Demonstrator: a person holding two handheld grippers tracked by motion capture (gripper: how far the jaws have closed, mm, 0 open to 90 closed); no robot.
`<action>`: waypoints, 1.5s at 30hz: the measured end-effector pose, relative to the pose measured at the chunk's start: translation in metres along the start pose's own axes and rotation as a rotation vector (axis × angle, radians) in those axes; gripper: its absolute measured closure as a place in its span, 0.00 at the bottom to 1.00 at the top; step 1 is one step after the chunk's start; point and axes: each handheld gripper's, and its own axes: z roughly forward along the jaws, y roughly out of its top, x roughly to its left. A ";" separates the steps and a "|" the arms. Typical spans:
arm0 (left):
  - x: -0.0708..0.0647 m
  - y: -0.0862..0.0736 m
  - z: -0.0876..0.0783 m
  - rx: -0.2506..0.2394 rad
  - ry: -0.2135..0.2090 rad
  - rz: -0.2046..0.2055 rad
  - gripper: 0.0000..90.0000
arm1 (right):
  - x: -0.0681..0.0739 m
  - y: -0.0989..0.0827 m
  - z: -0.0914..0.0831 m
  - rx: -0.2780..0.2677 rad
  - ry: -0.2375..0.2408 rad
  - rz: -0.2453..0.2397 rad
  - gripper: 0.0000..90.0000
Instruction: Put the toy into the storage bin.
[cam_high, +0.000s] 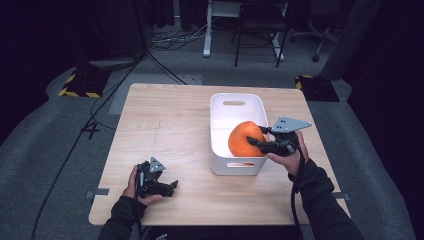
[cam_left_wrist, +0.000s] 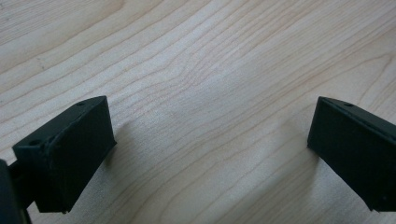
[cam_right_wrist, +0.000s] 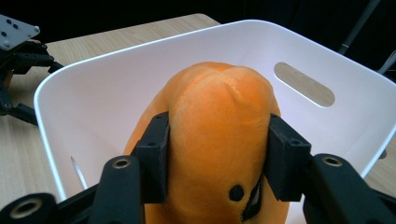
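An orange plush toy (cam_high: 243, 138) hangs over the inside of a white plastic bin (cam_high: 224, 161) on the wooden table. My right gripper (cam_high: 257, 136) is shut on the toy from the bin's right side. In the right gripper view the two black jaws squeeze the soft orange toy (cam_right_wrist: 219, 126) at its sides, above the white bin (cam_right_wrist: 84, 88). My left gripper (cam_high: 172, 187) rests near the table's front left edge, held in a hand. Its jaws stand wide apart over bare wood in the left gripper view, nothing between its fingers (cam_left_wrist: 70, 154).
The bin has slot handles (cam_high: 234, 103) at its far and near ends. The wooden table (cam_high: 165, 115) lies left of the bin. Beyond the table are grey carpet, cables, a desk leg (cam_high: 206, 30) and chair legs (cam_high: 260, 40).
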 end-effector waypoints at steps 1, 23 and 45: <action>0.000 0.000 0.000 0.000 0.000 0.000 0.01 | 0.000 0.000 0.000 0.000 0.000 0.000 0.55; 0.000 0.000 0.000 0.000 0.000 0.000 0.01 | 0.002 0.001 0.008 0.108 0.028 -0.041 0.50; 0.000 0.000 0.000 0.000 0.000 0.000 0.01 | -0.003 -0.008 0.007 0.150 0.046 -0.043 0.49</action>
